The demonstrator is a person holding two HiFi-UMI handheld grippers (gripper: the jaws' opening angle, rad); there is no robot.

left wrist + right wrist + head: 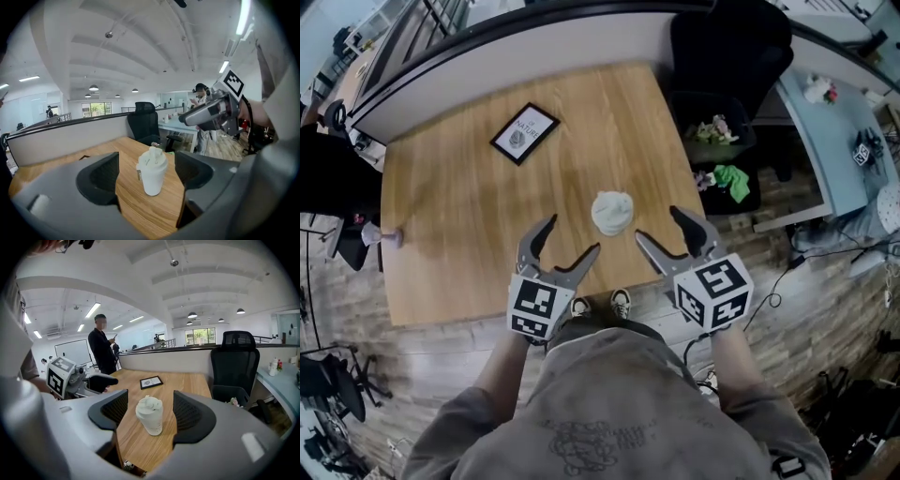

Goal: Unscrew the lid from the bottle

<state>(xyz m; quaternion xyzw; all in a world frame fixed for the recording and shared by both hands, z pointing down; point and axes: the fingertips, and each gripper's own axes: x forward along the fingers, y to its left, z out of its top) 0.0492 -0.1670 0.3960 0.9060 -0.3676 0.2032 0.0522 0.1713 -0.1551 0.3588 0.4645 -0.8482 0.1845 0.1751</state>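
Note:
A white bottle (612, 212) with its white lid on stands upright on the wooden table (469, 216), close to the front edge. My left gripper (572, 236) hovers just left of it and nearer to me, jaws spread wide with nothing between them. My right gripper (657, 224) hovers just right of it, jaws also apart and empty. In the left gripper view the bottle (152, 171) stands beyond the two jaws, untouched. The right gripper view shows the bottle (150, 415) framed between its jaws but ahead of them, with clear gaps on both sides.
A framed picture (525, 132) lies flat at the back of the table. A small pale object (392, 238) sits at the left edge. A black office chair (727, 56) and a bin with green items (727, 178) stand to the right. A person (104, 350) stands beyond the table.

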